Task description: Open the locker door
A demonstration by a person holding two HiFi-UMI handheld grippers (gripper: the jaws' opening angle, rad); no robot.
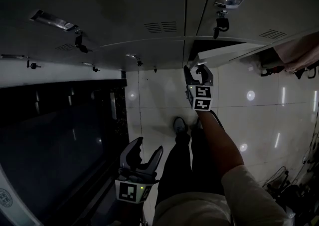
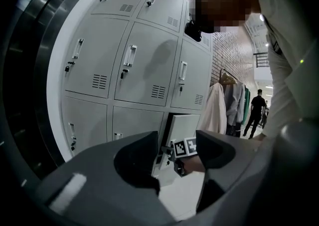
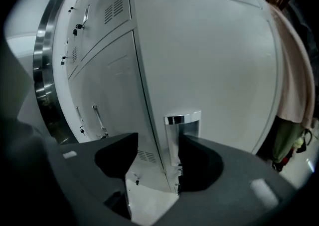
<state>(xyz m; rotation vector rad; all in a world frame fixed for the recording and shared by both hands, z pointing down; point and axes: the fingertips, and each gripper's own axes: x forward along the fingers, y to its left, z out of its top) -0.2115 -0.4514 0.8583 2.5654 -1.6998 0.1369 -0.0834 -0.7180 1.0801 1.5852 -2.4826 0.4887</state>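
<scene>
The locker door point(image 3: 209, 60), in the bottom row of the grey locker bank point(image 2: 144, 60), stands partly open. The right tongs point(image 3: 158, 140) straddle its edge at the chrome handle point(image 3: 182, 119), spread apart and not clamped. The left tongs point(image 2: 177, 140) hang low, apart and empty.

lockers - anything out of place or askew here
One bottom-row locker door stands ajar while the other doors in view sit shut. The right gripper has its open jaws at that door's chrome handle, so it fits the task. Nothing looks damaged or spilled.
</scene>
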